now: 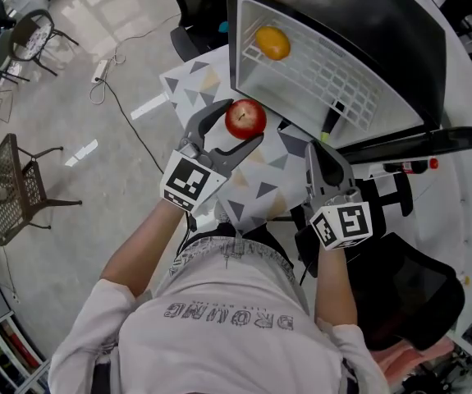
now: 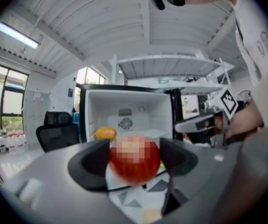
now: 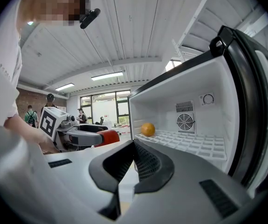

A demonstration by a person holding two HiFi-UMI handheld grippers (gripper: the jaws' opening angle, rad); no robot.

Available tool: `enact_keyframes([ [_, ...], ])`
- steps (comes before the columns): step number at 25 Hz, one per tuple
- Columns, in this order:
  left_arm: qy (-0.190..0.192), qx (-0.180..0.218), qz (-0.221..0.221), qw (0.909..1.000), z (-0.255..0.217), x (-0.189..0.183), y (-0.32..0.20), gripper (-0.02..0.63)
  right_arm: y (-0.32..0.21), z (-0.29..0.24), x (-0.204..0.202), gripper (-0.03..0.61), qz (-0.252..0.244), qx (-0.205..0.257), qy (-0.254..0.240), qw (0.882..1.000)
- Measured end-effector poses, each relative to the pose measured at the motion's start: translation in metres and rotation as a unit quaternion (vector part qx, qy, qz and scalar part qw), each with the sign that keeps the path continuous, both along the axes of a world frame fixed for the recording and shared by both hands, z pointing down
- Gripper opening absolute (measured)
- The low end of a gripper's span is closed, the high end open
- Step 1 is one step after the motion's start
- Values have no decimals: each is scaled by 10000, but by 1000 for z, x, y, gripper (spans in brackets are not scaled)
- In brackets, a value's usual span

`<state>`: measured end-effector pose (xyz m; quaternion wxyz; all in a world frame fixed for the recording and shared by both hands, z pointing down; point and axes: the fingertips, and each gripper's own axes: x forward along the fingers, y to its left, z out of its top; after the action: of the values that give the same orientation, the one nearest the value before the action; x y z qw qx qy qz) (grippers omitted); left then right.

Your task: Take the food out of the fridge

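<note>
The left gripper (image 1: 237, 126) has its 2 jaws clamped on 1 apple (image 1: 245, 119), which is red and round with a stem dimple on top. The apple is held above the patterned tablecloth (image 1: 256, 194), just in front of the open fridge (image 1: 383, 31). The right gripper (image 1: 319, 156) has its jaws pressed together with nothing between them. 1 orange (image 1: 273, 43) lies on the fridge's white grid shelf (image 1: 342, 84), apart from the apple.
</note>
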<state>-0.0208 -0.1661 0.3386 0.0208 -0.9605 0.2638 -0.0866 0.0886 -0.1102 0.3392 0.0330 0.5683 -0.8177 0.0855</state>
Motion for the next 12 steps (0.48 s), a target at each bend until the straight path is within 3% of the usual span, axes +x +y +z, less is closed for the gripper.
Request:
enact_keyframes([
  [12, 46, 16, 41, 10000, -4, -8, 9, 339, 6, -3, -4, -3, 24, 58, 35, 10000],
])
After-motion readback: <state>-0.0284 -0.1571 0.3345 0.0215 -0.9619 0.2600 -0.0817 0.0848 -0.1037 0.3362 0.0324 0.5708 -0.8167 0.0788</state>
